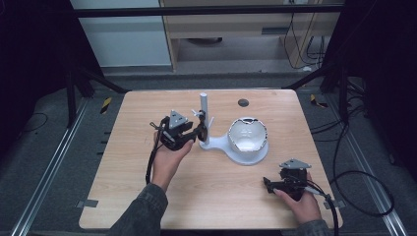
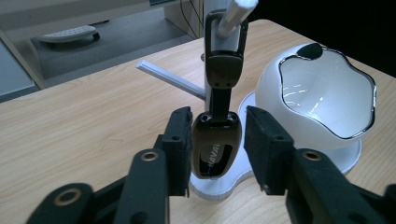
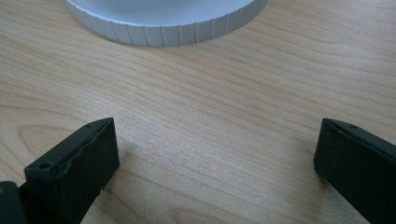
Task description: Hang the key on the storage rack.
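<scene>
A dark key fob (image 2: 215,149) marked HAVAL hangs by a black carabiner (image 2: 225,46) from a peg of the white stand (image 1: 204,110). My left gripper (image 2: 218,126) is open, one jaw on each side of the fob; the left jaw is at its edge and a small gap shows at the right jaw. In the high view the left gripper (image 1: 199,130) is held up against the stand's post. The stand's white bowl (image 1: 248,135) with a chrome rim sits right of the post. My right gripper (image 1: 268,186) rests open near the table's front right, its jaws (image 3: 217,144) wide apart over bare wood.
The stand's ribbed round base (image 3: 163,23) lies just beyond the right gripper. A thin white peg (image 2: 170,79) sticks out of the post sideways. A black round grommet (image 1: 243,103) is at the back of the wooden table (image 1: 137,196). Dark floor and metal rails surround the table.
</scene>
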